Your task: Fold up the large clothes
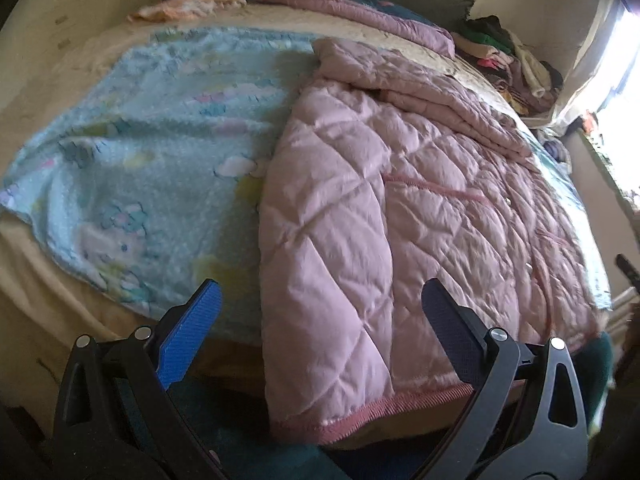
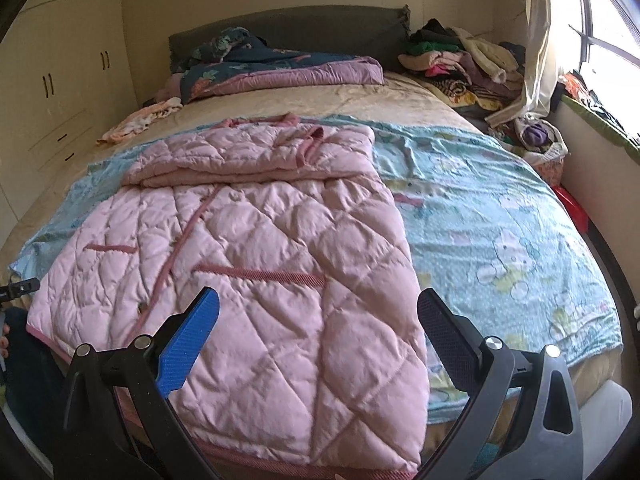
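Pink quilted coat flat on blue blanket — both tools, left and right, spread wide, empty.

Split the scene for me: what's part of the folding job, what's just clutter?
Job:
- pink quilted jacket, sleeves already folded across the chest
- left tongs, open
- right tongs, open

Clutter:
- blue cartoon blanket underneath
- clothes pile by the headboard
- floral quilt
- wardrobe

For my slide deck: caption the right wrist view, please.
Open right gripper hovers over a pink quilted jacket on the blue blanket.
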A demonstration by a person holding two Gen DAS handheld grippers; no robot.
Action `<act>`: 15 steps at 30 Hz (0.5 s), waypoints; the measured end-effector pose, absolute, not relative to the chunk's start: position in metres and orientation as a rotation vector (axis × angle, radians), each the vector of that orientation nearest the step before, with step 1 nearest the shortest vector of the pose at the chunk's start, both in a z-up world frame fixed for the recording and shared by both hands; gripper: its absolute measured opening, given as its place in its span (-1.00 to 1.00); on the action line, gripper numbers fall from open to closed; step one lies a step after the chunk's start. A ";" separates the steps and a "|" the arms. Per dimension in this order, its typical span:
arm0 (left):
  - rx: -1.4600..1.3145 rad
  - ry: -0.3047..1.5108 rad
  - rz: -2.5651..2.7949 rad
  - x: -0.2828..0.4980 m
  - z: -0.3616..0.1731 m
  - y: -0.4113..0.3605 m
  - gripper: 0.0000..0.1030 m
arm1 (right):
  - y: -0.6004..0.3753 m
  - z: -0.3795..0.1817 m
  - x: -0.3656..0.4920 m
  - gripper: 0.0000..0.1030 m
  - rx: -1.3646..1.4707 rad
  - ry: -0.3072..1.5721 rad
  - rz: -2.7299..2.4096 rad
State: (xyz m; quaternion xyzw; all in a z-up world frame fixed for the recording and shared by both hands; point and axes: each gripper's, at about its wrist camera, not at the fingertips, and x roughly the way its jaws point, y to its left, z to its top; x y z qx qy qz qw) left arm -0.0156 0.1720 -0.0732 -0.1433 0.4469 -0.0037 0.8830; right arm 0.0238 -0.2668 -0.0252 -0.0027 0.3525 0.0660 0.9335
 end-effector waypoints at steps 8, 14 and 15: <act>-0.258 1.041 -0.079 -0.016 -0.095 0.160 0.82 | -0.292 -0.045 0.013 0.92 0.025 0.783 0.101; -0.183 1.140 -0.129 -0.005 -0.111 0.141 0.82 | -0.313 -0.063 0.003 0.92 0.062 0.845 0.083; -0.180 1.156 -0.132 -0.003 -0.114 0.139 0.82 | -0.316 -0.066 0.002 0.92 0.070 0.857 0.080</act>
